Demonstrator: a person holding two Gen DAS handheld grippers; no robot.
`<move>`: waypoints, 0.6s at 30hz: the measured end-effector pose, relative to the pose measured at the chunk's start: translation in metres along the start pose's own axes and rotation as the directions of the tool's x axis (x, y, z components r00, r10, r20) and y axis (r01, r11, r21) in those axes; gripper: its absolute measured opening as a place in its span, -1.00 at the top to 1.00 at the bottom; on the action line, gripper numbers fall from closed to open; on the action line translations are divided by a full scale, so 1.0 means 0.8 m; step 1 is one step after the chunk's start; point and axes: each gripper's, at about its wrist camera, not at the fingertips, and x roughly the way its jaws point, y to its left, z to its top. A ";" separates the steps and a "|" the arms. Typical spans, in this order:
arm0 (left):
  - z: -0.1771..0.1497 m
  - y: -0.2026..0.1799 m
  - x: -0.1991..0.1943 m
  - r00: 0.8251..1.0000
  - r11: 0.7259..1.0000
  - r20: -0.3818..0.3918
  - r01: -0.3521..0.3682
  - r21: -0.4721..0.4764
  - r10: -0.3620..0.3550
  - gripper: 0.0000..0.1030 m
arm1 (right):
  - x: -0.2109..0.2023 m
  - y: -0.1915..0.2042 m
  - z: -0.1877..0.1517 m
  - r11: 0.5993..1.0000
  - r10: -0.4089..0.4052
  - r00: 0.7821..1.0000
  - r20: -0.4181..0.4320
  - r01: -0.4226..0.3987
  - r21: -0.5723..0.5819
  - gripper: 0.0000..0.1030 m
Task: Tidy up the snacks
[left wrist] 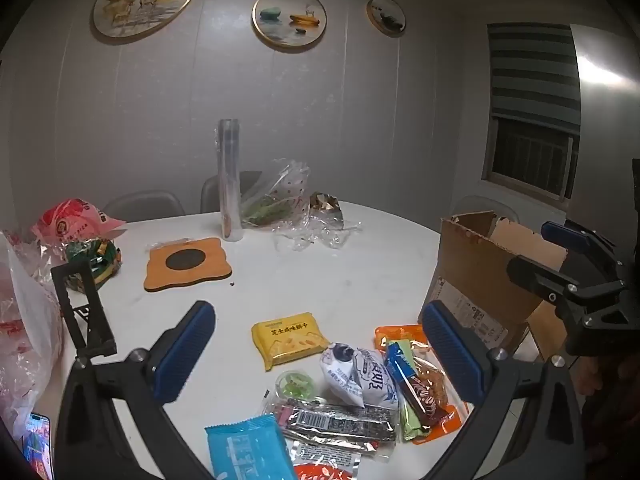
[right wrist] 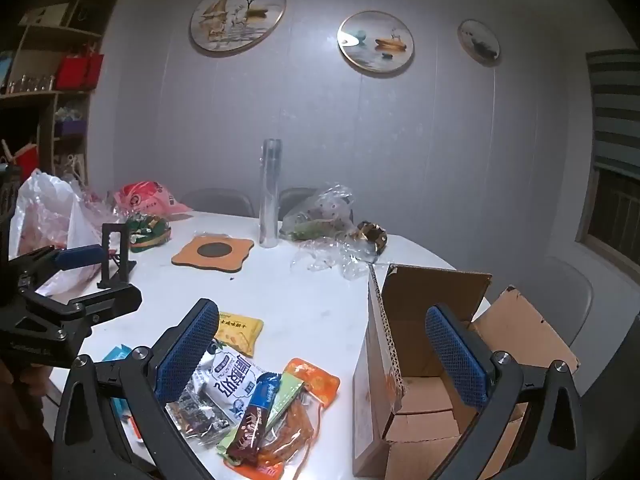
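White round table [left wrist: 320,272] against a grey panelled wall hung with three round pictures.

Left gripper [left wrist: 317,310]: spread to full width, nothing between the pads, hovering over the snack pile [left wrist: 360,392] at the table's 6 o'clock edge.

Right gripper [right wrist: 320,309]: just as wide and just as empty, poised with that pile at its 7 o'clock and the open cardboard box [right wrist: 376,360] at its 4 o'clock.

Step in hand, by the look of it: the very start. No snack visible in the box, none gripped.

Next move, most likely: single out one packet, perhaps the yellow biscuit packet [left wrist: 289,340] lying slightly apart at the pile's 11 o'clock. Close on a thin, crinkly edge without dragging its neighbours, then lift over the box wall and release.

Farther out on the table: orange coaster [left wrist: 186,262] at 10 o'clock, clear roll [left wrist: 229,180] upright at 12, plastic bags at 9 and 1.

Hard to make out:
- box floor partly behind flaps and the right finger
- blue packet [left wrist: 248,448] cut off at the left view's lower edge
- wrappers overlapping, so count uncertain
- print mostly illegible in the dim light
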 end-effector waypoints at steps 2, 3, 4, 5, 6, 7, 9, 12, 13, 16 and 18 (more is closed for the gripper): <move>0.000 -0.001 0.000 1.000 1.000 0.001 -0.005 0.005 0.005 -0.99 | 0.002 -0.003 0.000 1.000 0.000 1.000 -0.002 0.000 -0.003 -1.00; 0.000 -0.002 -0.001 1.000 1.000 0.002 -0.006 0.007 0.006 -0.99 | 0.001 0.000 0.001 1.000 -0.011 1.000 0.003 0.011 -0.022 -1.00; 0.000 -0.002 -0.001 1.000 1.000 0.003 -0.006 0.008 0.006 -0.99 | 0.001 0.000 0.001 1.000 -0.013 1.000 0.002 0.013 -0.023 -1.00; 0.000 -0.003 -0.002 1.000 1.000 0.004 -0.005 0.009 0.005 -0.99 | 0.002 0.000 0.002 1.000 -0.014 1.000 0.003 0.014 -0.023 -1.00; 0.001 -0.004 -0.002 1.000 1.000 0.004 -0.004 0.010 0.003 -0.99 | 0.002 0.001 0.001 1.000 -0.015 1.000 0.003 0.015 -0.022 -1.00; 0.001 -0.005 -0.003 1.000 1.000 0.005 -0.003 0.010 0.003 -0.99 | 0.001 0.005 -0.004 1.000 -0.014 1.000 0.003 0.014 -0.022 -1.00; -0.005 0.003 0.004 1.000 1.000 -0.004 -0.003 0.001 0.003 -0.99 | 0.004 0.005 -0.006 1.000 -0.012 1.000 0.001 0.012 -0.018 -1.00; -0.006 0.003 0.004 1.000 1.000 -0.004 -0.002 0.001 0.002 -0.99 | 0.005 0.006 -0.014 1.000 -0.014 1.000 0.001 0.014 -0.017 -1.00; -0.006 0.003 0.004 1.000 1.000 -0.002 -0.001 0.001 0.001 -0.99 | 0.005 0.005 -0.014 1.000 -0.013 1.000 0.001 0.013 -0.014 -1.00; -0.006 0.001 0.005 1.000 1.000 -0.005 0.000 -0.002 0.000 -0.99 | 0.007 0.000 -0.009 1.000 -0.004 1.000 -0.007 0.004 -0.005 -1.00; -0.006 0.000 0.005 1.000 1.000 -0.004 0.002 -0.001 -0.002 -0.99 | 0.006 -0.001 -0.008 1.000 -0.005 1.000 -0.009 0.005 -0.001 -1.00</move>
